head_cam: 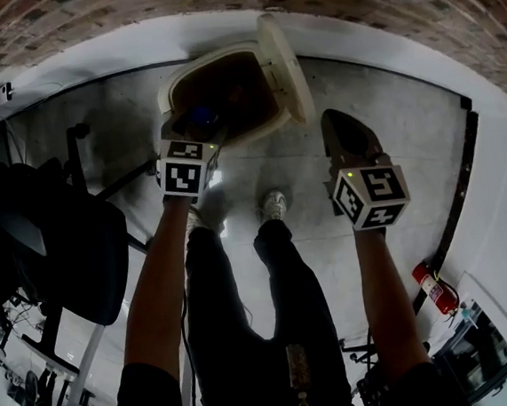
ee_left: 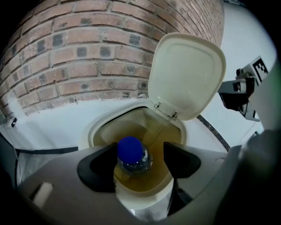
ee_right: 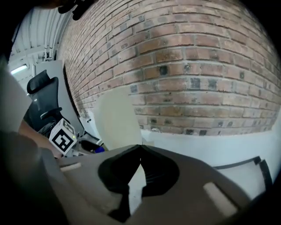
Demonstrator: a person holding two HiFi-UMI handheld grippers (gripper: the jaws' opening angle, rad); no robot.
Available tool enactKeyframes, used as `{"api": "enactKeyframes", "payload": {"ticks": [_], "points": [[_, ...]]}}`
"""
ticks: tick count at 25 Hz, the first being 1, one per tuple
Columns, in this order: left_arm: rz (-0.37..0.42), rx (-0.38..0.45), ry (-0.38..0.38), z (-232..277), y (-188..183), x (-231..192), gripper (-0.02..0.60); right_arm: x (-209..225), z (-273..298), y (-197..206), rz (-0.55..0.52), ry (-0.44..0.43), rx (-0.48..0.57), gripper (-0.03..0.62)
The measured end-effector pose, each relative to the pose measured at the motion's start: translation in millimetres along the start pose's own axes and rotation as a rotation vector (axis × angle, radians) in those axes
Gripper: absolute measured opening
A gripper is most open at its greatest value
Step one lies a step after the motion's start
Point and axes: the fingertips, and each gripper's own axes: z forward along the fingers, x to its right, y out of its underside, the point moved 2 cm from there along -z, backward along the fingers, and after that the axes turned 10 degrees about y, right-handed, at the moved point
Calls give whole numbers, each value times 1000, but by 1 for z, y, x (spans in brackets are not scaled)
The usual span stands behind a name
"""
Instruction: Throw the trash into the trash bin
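**Clear plastic bottle with a blue cap, loose in the left gripper over the open bin**

Clear plastic bottle with a blue cap (ee_left: 131,154) sits cap-up between the jaws of the left gripper (ee_left: 139,151). It lies against the left-hand pad, with a plain gap to the other. The jaws stand wide and do not clamp it. It hangs directly above the mouth of the cream plastic trash bin (ee_left: 101,127), whose brown-stained inside shows below it. The bin's rounded lid (ee_left: 186,74) is tipped upright behind the opening.

The right gripper (ee_right: 139,151) is off to the right of the bin, with its jaw tips closed together and nothing between them.

The bin stands on a grey concrete floor (head_cam: 138,111) against a red brick wall (ee_left: 88,57) with a white band (ee_left: 52,123) along its foot. The head view shows a black office chair (head_cam: 71,251) at the left and a red fire extinguisher (head_cam: 433,287) low on the right.
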Motion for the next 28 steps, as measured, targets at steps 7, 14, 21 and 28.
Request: {"api": "enactKeyframes", "payload": {"ticks": [7, 14, 21, 28], "points": [[-7, 21, -33, -27, 5, -20, 364, -10, 9, -38, -11, 1, 74, 3], [-24, 23, 1, -35, 13, -20, 363, -23, 12, -40, -25, -8, 69, 3], [-34, 68, 7, -57, 12, -19, 311, -57, 13, -39, -66, -102, 49, 3], [-18, 181, -84, -99, 4, -43, 39, -109, 25, -16, -84, -186, -10, 3]]}}
